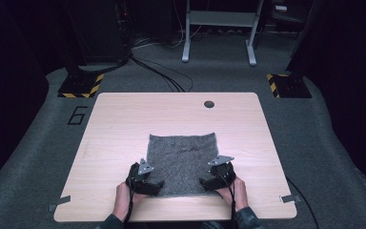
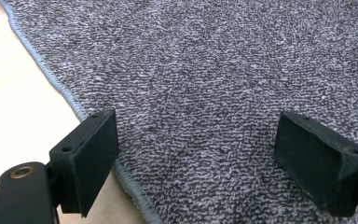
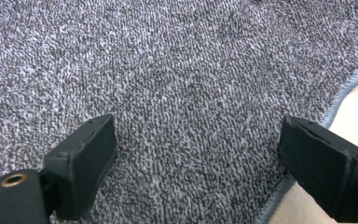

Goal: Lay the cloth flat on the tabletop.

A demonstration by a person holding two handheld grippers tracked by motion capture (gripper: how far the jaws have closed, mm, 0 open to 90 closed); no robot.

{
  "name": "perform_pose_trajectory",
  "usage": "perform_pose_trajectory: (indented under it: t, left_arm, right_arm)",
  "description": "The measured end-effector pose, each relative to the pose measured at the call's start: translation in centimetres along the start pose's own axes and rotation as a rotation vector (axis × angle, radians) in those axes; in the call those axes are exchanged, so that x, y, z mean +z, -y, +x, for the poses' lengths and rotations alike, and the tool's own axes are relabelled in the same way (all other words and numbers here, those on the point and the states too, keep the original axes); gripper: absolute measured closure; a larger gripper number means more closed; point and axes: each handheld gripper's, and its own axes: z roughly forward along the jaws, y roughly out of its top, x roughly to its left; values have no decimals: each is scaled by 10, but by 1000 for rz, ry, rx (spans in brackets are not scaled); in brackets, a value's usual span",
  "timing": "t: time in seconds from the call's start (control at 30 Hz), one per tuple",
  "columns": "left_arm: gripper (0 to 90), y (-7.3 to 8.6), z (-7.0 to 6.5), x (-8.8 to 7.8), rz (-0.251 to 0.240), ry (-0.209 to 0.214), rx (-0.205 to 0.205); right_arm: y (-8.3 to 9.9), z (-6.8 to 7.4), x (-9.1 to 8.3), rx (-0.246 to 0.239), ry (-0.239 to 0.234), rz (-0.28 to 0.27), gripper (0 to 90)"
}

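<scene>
A: While both tools sit at the near edge, list what is closest first.

B: Item one, left gripper (image 1: 153,186), quantity one, jaws spread wide with nothing pinched; it straddles the towel's near left corner, one pad (image 2: 93,158) over the stitched hem. Item two, right gripper (image 1: 206,182), quantity one, likewise released, astride the near right corner, one pad (image 3: 324,168) over the hem. Two hands, one behind each tool.

A: And the cloth itself?

B: Item three, grey towel (image 1: 183,155), quantity one, lying flat and unfolded at the middle of the table (image 1: 124,119), near edge by the grippers, far edge toward the table's round hole (image 1: 209,104).

A: Handling note for the pick-up?

B: My judgement: lower each tool until one pad slips under the hem, close on the corner only, and take a single layer. Both sides should bite at matching depth so the near edge lifts level; a shallow nip on the looped pile may slip.

A: Farther off?

B: Two striped floor bases (image 1: 82,86), one marked number on the carpet (image 1: 77,115), one pale frame (image 1: 219,28) beyond.
</scene>
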Motion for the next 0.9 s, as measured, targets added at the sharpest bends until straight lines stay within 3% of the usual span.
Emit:
perform_pose_trajectory:
  t: [0.13, 0.33, 0.43, 0.5, 0.6, 0.77, 0.9]
  left_arm:
    - [140, -1, -1, -5, -39, -6, -10]
    - [129, -15, 23, -19, -90, -32, -71]
    - [127, -23, 41, -21, -91, -32, -120]
    - [127, -27, 53, -19, -85, -36, -136]
    - [131, -31, 65, -14, -89, -37, -159]
    - [144, -43, 79, -6, -99, -46, -180]
    - [147, -54, 88, 4, -94, -53, -177]
  right_arm:
    - [4, -1, -4, -5, 0, -7, 120]
    - [-4, 5, -15, -13, -21, -52, 123]
    - [-11, 16, -19, -20, -38, -75, 123]
    - [-18, 30, -20, -34, -62, -91, 125]
    - [-20, 37, -20, -43, -75, -95, 126]
    - [-33, 65, -12, -90, -125, -108, 130]
    - [-40, 78, -6, -110, -151, -105, 132]
